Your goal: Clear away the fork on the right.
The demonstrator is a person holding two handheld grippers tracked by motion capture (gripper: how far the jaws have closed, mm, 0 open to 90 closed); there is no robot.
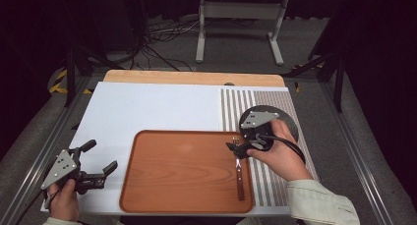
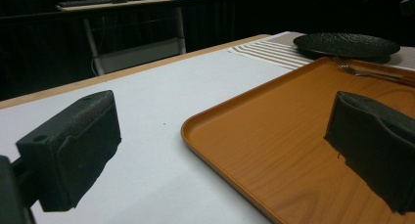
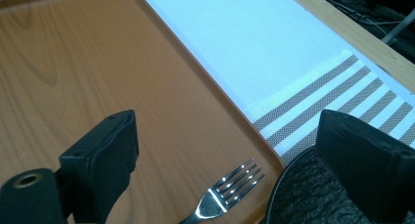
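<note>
A metal fork (image 1: 239, 172) lies along the right edge of the orange-brown wooden tray (image 1: 162, 185), tines pointing to the far side. My right gripper (image 1: 240, 144) hovers just above the tines, open, and nothing is between its pads. In the right gripper view the fork's tines (image 3: 230, 187) lie on the tray (image 3: 73, 62) below the open right gripper (image 3: 235, 160). My left gripper (image 1: 102, 156) is held open at the tray's left, over the white mat. The left gripper view has the open left gripper (image 2: 220, 150) above the tray's corner (image 2: 195, 123), with the fork (image 2: 362, 72) far off.
A black round plate (image 1: 291, 123) sits on the striped placemat (image 1: 231, 112) at the right, beside the tray's far right corner. The white mat (image 1: 147, 107) covers the table's left and middle. A wooden strip (image 1: 192, 77) runs along the far edge.
</note>
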